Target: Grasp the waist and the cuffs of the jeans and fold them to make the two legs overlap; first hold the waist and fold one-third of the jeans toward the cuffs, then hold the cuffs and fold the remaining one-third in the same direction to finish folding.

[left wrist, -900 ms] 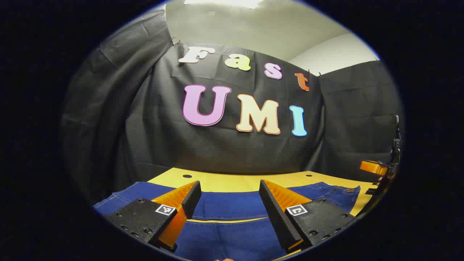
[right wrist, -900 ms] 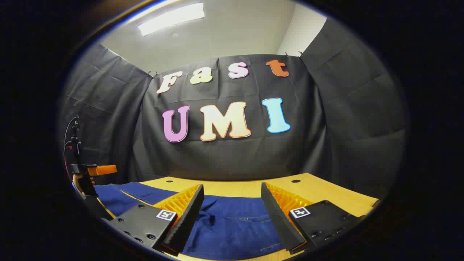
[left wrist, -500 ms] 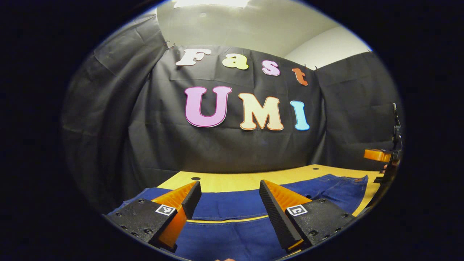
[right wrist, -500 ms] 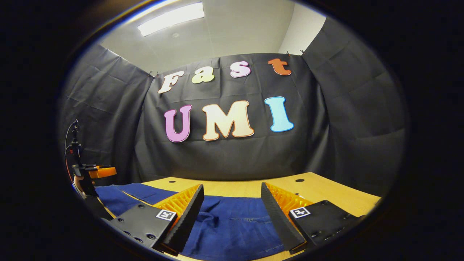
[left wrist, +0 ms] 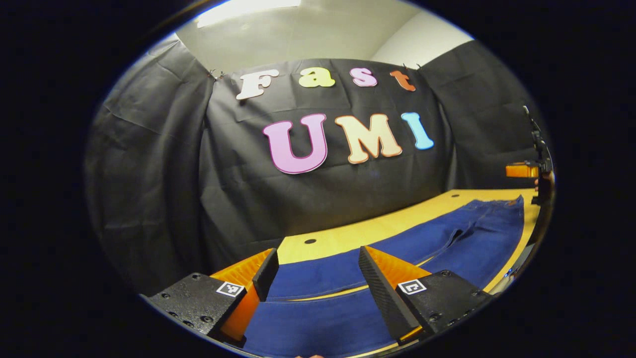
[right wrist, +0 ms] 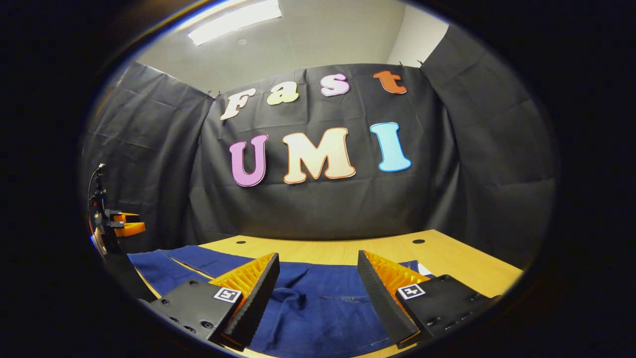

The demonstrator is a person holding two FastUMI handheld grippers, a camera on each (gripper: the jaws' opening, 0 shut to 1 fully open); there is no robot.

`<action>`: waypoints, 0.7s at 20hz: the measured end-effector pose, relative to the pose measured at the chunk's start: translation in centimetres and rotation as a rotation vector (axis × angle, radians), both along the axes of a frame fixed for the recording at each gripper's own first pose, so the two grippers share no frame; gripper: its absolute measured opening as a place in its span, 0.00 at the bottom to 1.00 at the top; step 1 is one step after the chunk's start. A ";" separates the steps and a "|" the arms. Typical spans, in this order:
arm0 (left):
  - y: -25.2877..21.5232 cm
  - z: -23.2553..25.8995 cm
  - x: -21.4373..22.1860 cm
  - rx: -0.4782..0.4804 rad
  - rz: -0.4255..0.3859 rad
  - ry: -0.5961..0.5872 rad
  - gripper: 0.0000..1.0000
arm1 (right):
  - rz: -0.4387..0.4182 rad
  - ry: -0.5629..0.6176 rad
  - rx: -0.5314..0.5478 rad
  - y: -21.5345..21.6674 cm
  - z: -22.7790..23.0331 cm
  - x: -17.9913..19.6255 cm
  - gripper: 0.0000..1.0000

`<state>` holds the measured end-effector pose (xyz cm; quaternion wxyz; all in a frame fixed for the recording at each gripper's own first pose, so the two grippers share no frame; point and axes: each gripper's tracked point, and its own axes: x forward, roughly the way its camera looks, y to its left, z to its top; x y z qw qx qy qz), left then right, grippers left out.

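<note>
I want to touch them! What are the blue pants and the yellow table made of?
The jeans look like denim: deep blue matte cloth with stitched seams and soft wrinkles. The table looks like pale wood or a wood-look board, smooth and flat with small round holes; which one I cannot tell.

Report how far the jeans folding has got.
Done: nothing folded. The jeans lie flat and spread on the wooden table, legs side by side with a strip of table between them. In hand: the left gripper hovers open above the leg end and the right gripper open above the waist end, neither gripping cloth. Left: overlapping the legs, then both one-third folds.
</note>
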<state>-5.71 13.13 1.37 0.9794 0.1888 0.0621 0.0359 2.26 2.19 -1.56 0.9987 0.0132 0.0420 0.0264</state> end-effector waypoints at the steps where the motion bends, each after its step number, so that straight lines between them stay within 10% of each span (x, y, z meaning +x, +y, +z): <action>1: 1.3 -0.1 -0.7 0.058 0.009 0.032 1.00 | 0.001 0.006 0.013 0.0 -0.1 0.1 0.98; 14: 1.9 -8.7 -8.3 0.257 -0.199 0.502 0.96 | -0.065 0.002 0.029 -2.1 0.2 -0.3 0.97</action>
